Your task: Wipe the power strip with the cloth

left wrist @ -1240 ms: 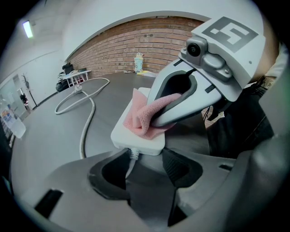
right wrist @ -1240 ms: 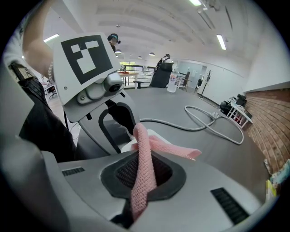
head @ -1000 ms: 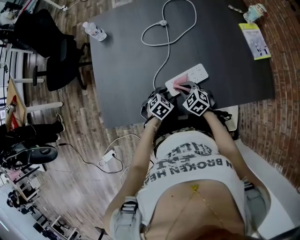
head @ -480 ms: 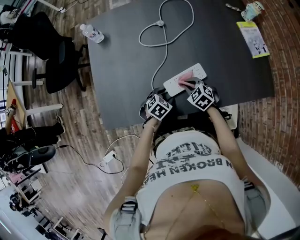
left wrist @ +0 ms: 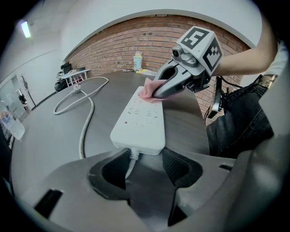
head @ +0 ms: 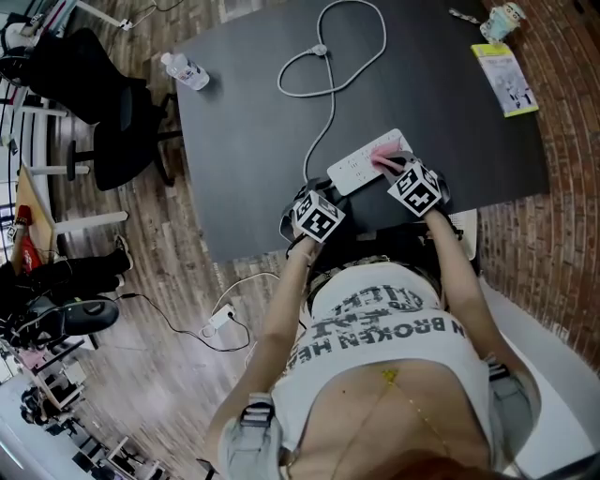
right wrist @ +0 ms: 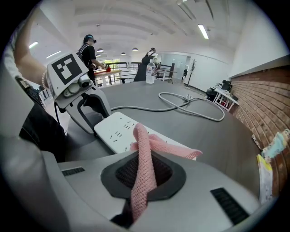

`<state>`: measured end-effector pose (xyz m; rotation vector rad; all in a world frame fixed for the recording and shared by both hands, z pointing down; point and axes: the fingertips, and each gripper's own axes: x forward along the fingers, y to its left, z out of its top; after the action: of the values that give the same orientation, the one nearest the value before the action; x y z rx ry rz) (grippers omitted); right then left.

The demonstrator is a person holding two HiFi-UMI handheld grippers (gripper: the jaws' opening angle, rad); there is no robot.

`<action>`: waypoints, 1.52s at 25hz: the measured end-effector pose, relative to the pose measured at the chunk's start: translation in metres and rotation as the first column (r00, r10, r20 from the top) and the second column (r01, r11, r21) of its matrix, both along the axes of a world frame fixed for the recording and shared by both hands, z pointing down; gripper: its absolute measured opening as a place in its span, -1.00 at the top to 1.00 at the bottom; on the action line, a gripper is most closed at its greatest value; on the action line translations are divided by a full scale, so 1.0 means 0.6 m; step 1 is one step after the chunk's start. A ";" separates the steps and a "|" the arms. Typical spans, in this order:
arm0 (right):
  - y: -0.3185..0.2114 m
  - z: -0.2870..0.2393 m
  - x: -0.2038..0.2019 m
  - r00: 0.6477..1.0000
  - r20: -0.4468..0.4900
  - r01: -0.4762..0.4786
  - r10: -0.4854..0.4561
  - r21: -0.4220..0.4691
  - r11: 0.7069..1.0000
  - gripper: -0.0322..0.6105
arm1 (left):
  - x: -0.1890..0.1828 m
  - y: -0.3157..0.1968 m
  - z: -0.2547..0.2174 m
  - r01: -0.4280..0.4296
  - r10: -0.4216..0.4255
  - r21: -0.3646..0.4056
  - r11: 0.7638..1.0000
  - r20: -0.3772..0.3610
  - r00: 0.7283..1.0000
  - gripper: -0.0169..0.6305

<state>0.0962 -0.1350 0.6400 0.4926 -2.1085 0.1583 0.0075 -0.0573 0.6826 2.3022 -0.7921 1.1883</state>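
A white power strip (head: 361, 164) lies near the front edge of the dark table (head: 244, 141), and its cable (head: 323, 112) runs away in a loop. My right gripper (head: 394, 167) is shut on a pink cloth (head: 385, 153), which is pressed on the strip's right end. In the right gripper view the cloth (right wrist: 144, 154) rises out of the shut jaws and drapes over the strip (right wrist: 118, 131). My left gripper (left wrist: 145, 158) stands open at the strip's (left wrist: 140, 115) cable end, with the cable stub between its fingers. The left gripper view also shows the right gripper (left wrist: 156, 93) on the cloth (left wrist: 147, 88).
A water bottle (head: 184, 69) stands at the table's far left corner. At the far right lie a booklet (head: 506, 80) and a small cup (head: 502, 21). An office chair (head: 103, 103) sits left of the table. Two people (right wrist: 90, 52) stand far behind.
My right gripper has slid the cloth along the strip from its left part to its right end. The left gripper has stayed at the cable end.
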 end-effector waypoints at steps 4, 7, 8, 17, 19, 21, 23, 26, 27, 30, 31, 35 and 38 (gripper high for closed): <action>-0.014 -0.001 0.018 1.000 0.000 -0.020 0.020 0.000 1.000 0.85 | 0.001 -0.001 0.000 0.001 -0.001 -0.003 1.000 0.002 1.000 0.25; -0.021 0.003 0.033 0.999 0.007 -0.044 0.044 -0.008 0.999 0.85 | 0.002 -0.001 0.000 0.001 -0.001 -0.002 1.000 0.003 1.000 0.25; -0.024 0.004 0.037 0.999 0.007 -0.053 0.053 -0.010 0.999 0.85 | 0.002 -0.001 0.000 0.002 -0.002 -0.002 1.000 0.003 1.000 0.25; -0.064 0.002 0.109 0.984 -0.017 -0.178 0.178 0.002 0.984 0.85 | 0.001 -0.001 -0.002 0.002 -0.002 0.001 1.000 0.001 1.000 0.25; -0.068 0.004 0.115 0.981 -0.015 -0.193 0.193 0.005 0.981 0.85 | 0.002 0.000 -0.001 0.002 -0.002 0.002 1.000 0.001 1.000 0.25; -0.070 0.006 0.117 0.979 -0.001 -0.204 0.204 0.007 0.979 0.85 | 0.002 0.000 0.000 0.002 -0.002 0.002 1.000 0.001 1.000 0.25; -0.072 0.006 0.117 0.978 0.010 -0.207 0.207 0.012 0.978 0.85 | 0.003 0.000 0.000 0.003 -0.003 0.001 1.000 0.001 1.000 0.25; -0.074 0.006 0.114 0.979 0.017 -0.203 0.203 0.019 0.979 0.85 | 0.004 0.000 0.000 0.005 -0.005 0.002 1.000 0.002 1.000 0.25; -0.073 0.006 0.114 0.979 0.010 -0.205 0.205 0.018 0.979 0.85 | 0.004 0.000 0.000 0.005 -0.005 0.003 1.000 0.002 1.000 0.25; -0.070 0.004 0.118 0.975 -0.010 -0.222 0.222 0.005 0.975 0.85 | 0.005 -0.001 0.000 0.004 -0.004 0.005 1.000 -0.001 1.000 0.25; -0.070 0.005 0.118 0.974 -0.008 -0.227 0.227 0.004 0.974 0.85 | 0.005 -0.001 0.001 0.004 -0.004 0.004 1.000 0.000 1.000 0.25; -0.069 0.006 0.118 0.972 -0.002 -0.236 0.236 0.009 0.972 0.85 | 0.003 0.000 0.002 0.005 -0.005 0.004 1.000 0.001 1.000 0.25; -0.071 0.006 0.118 0.971 0.015 -0.237 0.237 0.013 0.971 0.85 | 0.004 0.000 0.002 0.005 -0.005 0.004 1.000 0.000 1.000 0.25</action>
<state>0.1668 -0.1776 0.6439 0.7542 -2.0601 0.2843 0.0101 -0.0573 0.6837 2.3026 -0.8003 1.1857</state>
